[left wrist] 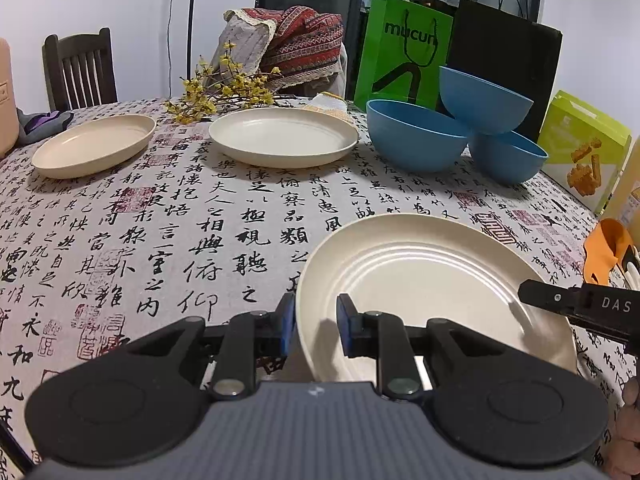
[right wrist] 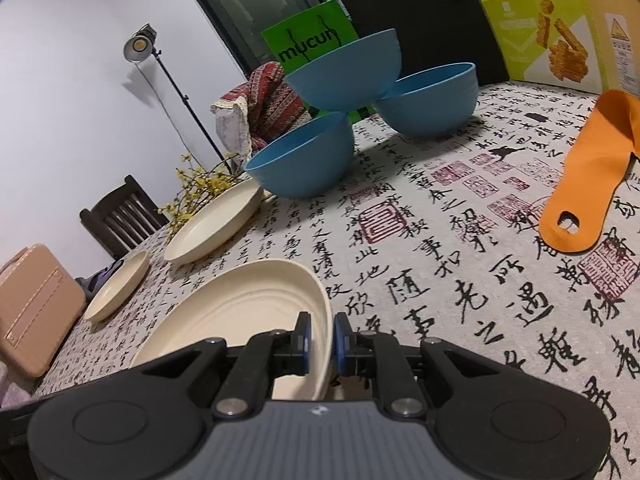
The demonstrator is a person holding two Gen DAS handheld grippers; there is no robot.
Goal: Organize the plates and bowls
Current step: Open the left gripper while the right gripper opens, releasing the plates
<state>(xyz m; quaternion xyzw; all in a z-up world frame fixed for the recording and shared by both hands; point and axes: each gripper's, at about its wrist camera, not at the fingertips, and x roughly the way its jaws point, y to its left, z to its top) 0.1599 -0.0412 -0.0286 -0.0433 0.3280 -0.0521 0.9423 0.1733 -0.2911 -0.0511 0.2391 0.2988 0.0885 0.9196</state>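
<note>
Between both grippers, ridged cream plate [left wrist: 424, 280]

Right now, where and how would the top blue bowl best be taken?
By its rim, from above. The top blue bowl sits tilted, propped on the rims of two other bowls, so its thin open edge is exposed; its rounded wall offers the tongs no purchase.

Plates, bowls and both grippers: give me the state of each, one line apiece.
Near plate: gripped at opposite rims by both grippers.
Middle plate: flat on the tablecloth, empty.
Far plate: flat, empty.
Two lower bowls: upright on the table, side by side.
Top bowl: tilted, perched across their rims.
Left gripper: shut on the near plate's rim.
Right gripper: shut on its other rim.
</note>
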